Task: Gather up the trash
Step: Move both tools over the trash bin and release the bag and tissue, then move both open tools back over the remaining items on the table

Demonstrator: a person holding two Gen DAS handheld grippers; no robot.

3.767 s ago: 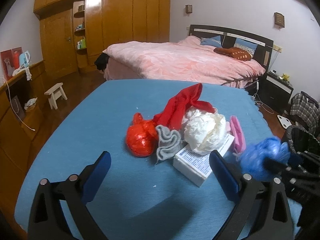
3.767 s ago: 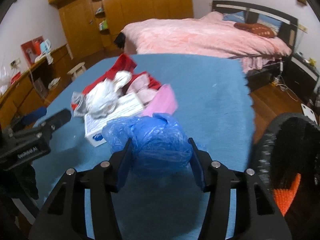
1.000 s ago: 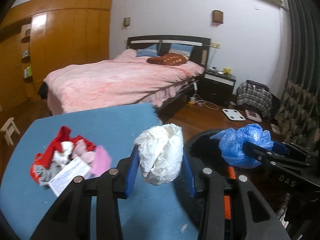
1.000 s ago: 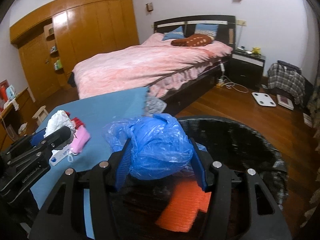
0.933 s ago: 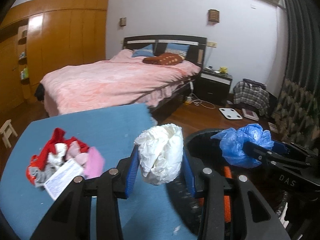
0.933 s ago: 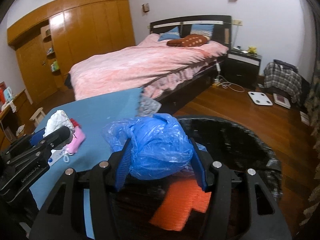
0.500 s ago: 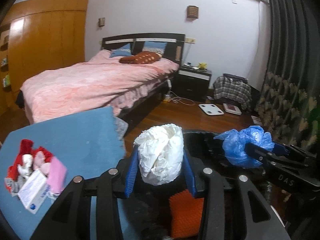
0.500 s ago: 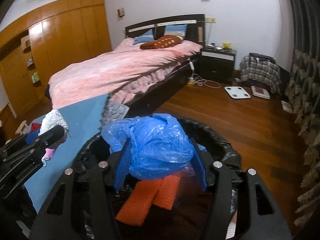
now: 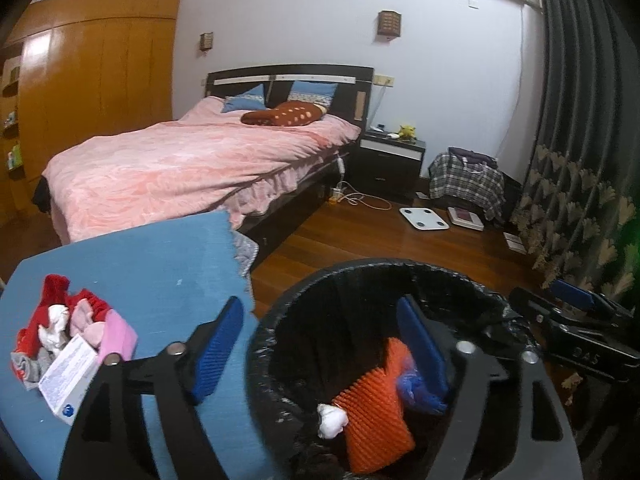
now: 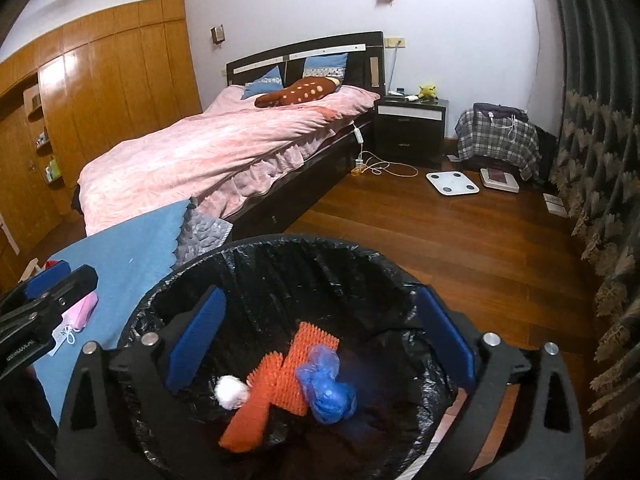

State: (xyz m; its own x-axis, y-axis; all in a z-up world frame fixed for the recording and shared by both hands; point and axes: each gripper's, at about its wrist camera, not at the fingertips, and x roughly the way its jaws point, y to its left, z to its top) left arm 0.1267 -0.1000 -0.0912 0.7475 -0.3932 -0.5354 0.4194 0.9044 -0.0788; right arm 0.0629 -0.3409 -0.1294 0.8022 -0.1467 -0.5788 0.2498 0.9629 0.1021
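Hovering over the black-lined trash bin (image 10: 280, 280): right tool (image 10: 320, 336), jaws spread wide, nothing between the blue pads (image 10: 196, 336). Jaws have just been opening; blue plastic bag wad (image 10: 326, 386) now lying at the bin bottom, clear of the pads. Beside it, touching: orange ribbed item (image 10: 276, 380). White crumpled wad (image 10: 231, 391) at the left edge of the orange item, also on the bin floor.

Left tool (image 9: 320, 354) likewise apart and empty, jaws just opened; right pad inside the bin mouth (image 9: 360, 272), left pad (image 9: 218, 344) over the blue bench (image 9: 152, 264). Same three items seen from this side: white wad (image 9: 330, 420) low against the orange piece (image 9: 374, 404), blue bag (image 9: 416, 388) partly hidden behind the right pad.

Remaining on the bench, far left: pile of red cloth (image 9: 60, 300), pink item (image 9: 118, 338), white printed box (image 9: 70, 376), grey fabric (image 9: 30, 366), all touching one another. Exact count of pieces in the pile cannot be told.

Right tool visible at the right edge of the left view (image 9: 572, 320), beyond the bin rim. Left tool in the right view at far left (image 10: 44, 300), above the bench edge.

Background: pink-covered bed (image 9: 180, 168), wooden floor (image 10: 440, 240).
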